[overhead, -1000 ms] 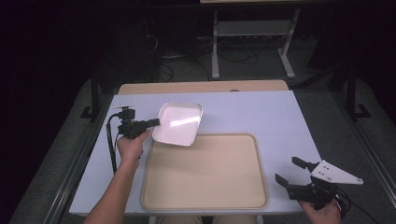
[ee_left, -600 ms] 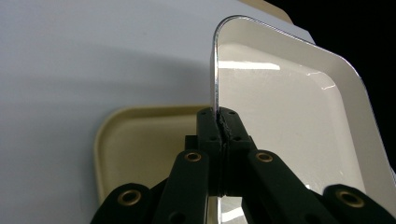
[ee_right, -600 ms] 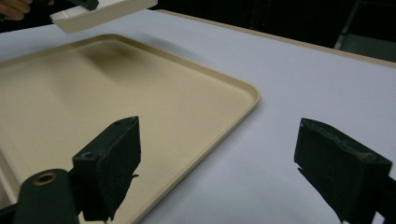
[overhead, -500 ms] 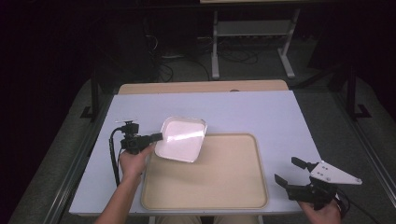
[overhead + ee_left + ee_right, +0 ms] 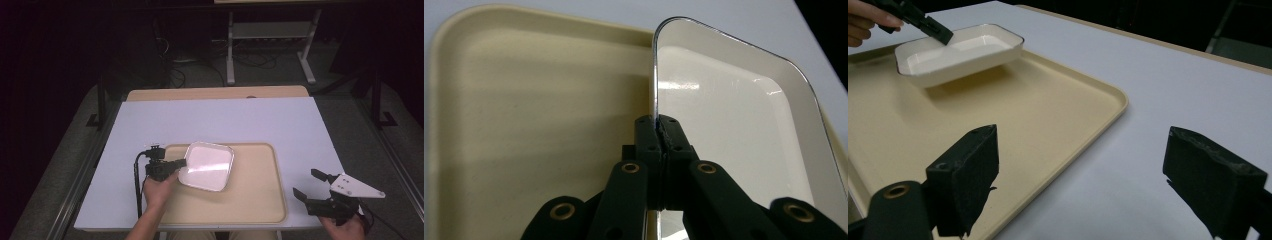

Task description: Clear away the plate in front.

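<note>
Here my left gripper (image 5: 172,167) is pinched tight on the rim of the white dish (image 5: 207,166), at its left edge, and I hold the dish over the left part of the tray (image 5: 255,205). In the right gripper view it hangs a little above the tray floor, with a shadow under it. The dish looks stiff and glossy, like enamel or ceramic, so I judge it slippery and maybe breakable; the thin rim is the only good place to grip. Held by one edge, it could tilt. My right gripper (image 5: 316,189) waits with jaws wide apart, near the tray's right corner.
</note>
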